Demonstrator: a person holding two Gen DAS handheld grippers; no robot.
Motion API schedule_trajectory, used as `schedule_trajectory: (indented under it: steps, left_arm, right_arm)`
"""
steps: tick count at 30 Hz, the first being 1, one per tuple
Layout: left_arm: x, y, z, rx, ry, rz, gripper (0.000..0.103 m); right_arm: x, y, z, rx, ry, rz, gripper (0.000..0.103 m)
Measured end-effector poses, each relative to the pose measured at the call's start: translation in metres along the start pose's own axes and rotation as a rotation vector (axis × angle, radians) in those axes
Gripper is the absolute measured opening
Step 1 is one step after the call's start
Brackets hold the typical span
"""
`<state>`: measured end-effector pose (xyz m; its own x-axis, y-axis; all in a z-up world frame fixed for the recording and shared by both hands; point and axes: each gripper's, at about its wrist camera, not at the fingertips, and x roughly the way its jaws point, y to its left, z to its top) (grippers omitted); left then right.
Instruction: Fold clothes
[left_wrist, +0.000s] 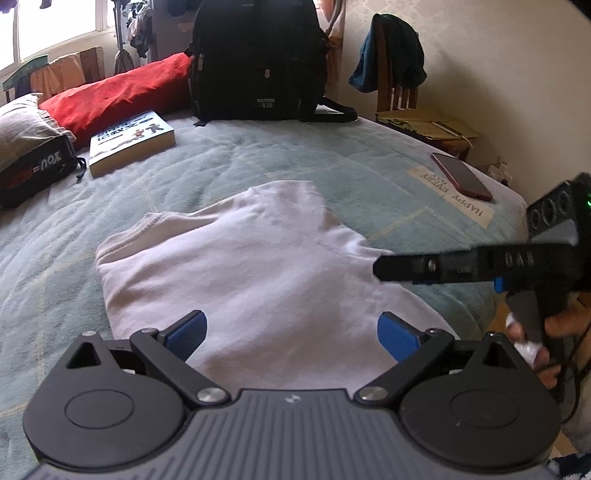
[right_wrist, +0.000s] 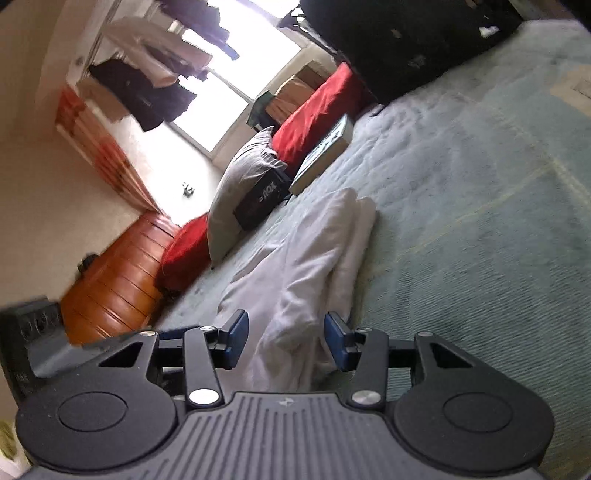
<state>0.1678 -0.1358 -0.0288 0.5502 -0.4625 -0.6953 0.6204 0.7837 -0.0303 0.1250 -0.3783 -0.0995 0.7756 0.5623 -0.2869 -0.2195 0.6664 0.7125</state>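
A white T-shirt (left_wrist: 258, 266) lies partly folded on the pale green bedspread (left_wrist: 280, 155), its collar toward the left. My left gripper (left_wrist: 291, 334) hovers over the shirt's near edge, its blue pads wide apart and nothing between them. My right gripper (left_wrist: 384, 267) reaches in from the right, level with the shirt's right side, held by a hand (left_wrist: 554, 328). In the right wrist view the shirt (right_wrist: 306, 258) is a rumpled white strip running away from my right gripper (right_wrist: 284, 338). Its jaws stand open, with cloth in the gap but not pressed by the pads.
A black backpack (left_wrist: 258, 59) stands at the bed's far end, with a red pillow (left_wrist: 118, 96), a book (left_wrist: 131, 140) and a black pouch (left_wrist: 33, 170) to the left. A red phone (left_wrist: 461, 175) lies near the right edge. A chair (left_wrist: 391, 74) draped with clothes stands beyond.
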Motion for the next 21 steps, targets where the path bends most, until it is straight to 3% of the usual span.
schedule_trajectory:
  steps: [3, 6, 7, 8, 15, 21]
  left_arm:
    - [0.000, 0.001, 0.000, -0.004, 0.000, 0.001, 0.099]
    - [0.001, 0.000, 0.001, -0.003, 0.001, -0.001, 0.099]
    - [0.001, -0.001, 0.001, 0.000, 0.001, -0.003, 0.099]
    - [0.001, -0.001, 0.001, 0.003, 0.001, -0.004, 0.099]
    - [-0.005, 0.003, 0.001, -0.003, -0.014, 0.010, 0.099]
    - [-0.012, 0.001, 0.001, 0.002, -0.029, 0.003, 0.099]
  right_arm:
    - [-0.002, 0.012, -0.002, -0.042, -0.011, 0.005, 0.052]
    - [-0.001, 0.007, 0.001, -0.008, -0.018, 0.011, 0.050]
    - [0.002, 0.001, 0.002, 0.021, -0.014, -0.007, 0.041]
    - [0.003, -0.005, 0.003, 0.045, -0.009, -0.023, 0.018]
    - [-0.022, -0.009, -0.009, 0.046, -0.002, -0.097, 0.016]
    - [-0.047, -0.002, -0.022, 0.050, 0.043, -0.053, 0.019]
